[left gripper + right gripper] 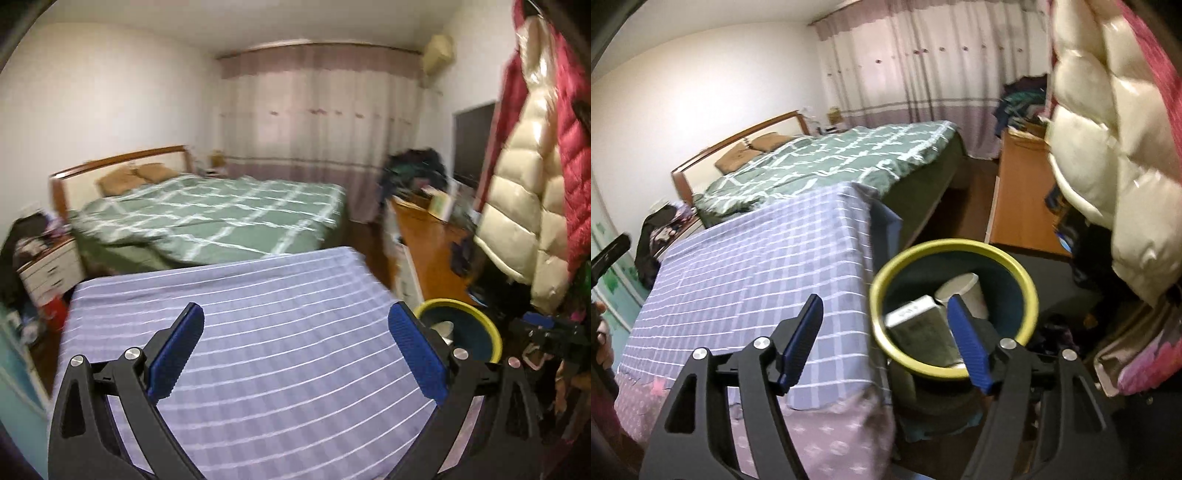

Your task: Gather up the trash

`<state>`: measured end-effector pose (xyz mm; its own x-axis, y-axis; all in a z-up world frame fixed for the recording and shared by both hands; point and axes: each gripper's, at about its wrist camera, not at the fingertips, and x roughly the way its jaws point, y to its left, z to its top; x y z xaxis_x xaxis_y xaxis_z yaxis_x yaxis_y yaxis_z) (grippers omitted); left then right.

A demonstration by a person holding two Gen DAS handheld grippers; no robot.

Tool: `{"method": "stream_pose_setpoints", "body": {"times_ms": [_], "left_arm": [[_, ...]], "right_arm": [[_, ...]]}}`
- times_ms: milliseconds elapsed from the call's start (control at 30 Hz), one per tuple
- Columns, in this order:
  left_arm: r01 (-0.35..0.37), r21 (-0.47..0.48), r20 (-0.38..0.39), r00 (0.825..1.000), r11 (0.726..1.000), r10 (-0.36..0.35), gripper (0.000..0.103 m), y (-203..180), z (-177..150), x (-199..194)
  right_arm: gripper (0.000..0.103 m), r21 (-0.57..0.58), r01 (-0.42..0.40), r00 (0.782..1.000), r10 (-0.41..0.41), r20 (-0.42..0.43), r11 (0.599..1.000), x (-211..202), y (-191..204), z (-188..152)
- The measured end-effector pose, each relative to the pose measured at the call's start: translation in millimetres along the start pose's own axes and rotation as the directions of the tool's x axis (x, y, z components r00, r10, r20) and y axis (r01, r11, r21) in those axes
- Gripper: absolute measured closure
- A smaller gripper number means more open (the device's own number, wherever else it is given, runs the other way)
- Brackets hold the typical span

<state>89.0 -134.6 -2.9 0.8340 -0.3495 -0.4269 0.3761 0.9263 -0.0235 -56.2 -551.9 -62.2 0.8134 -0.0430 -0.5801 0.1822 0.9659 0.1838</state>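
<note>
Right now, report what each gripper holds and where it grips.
Nothing is held. The left gripper is open over the striped cloth; the right gripper is open beside the bin.

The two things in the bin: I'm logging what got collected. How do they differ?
In the bin, the carton is boxy, grey-green and printed; the paper cup is round, plain white. The carton lies nearer the right gripper, the cup behind it. Both lie tilted inside.

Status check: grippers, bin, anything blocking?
Left gripper open, empty, over the striped cloth. Right gripper open, empty, by the bin. Box and white cup inside. Nothing blocking.
</note>
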Motion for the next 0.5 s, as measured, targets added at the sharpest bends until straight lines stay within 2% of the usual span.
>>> {"method": "stream_pose_setpoints", "body": {"times_ms": [200,333,500], "left_arm": [[-0.122,-0.077,0.039,0.991,0.989,0.125,0.005,51.2,-25.7,-64.7],[-0.129,-0.161,0.057,0.989,0.978,0.14,0.005,73.4,-40.6,-98.2],[-0.142,-0.184,0.05,0.987,0.972,0.154,0.005,82.3,-57.5,-121.2]], "right_arm": [[0.03,-0.091,-0.004,0.998,0.009,0.056,0.996,-20.3,47.4,-0.4],[0.026,-0.119,0.028,0.994,-0.014,0.111,0.993,-40.3,68.5,-3.7],[0.025,-0.128,0.019,0.994,-0.005,0.113,0.992,-51.2,80.5,-9.4]]}}
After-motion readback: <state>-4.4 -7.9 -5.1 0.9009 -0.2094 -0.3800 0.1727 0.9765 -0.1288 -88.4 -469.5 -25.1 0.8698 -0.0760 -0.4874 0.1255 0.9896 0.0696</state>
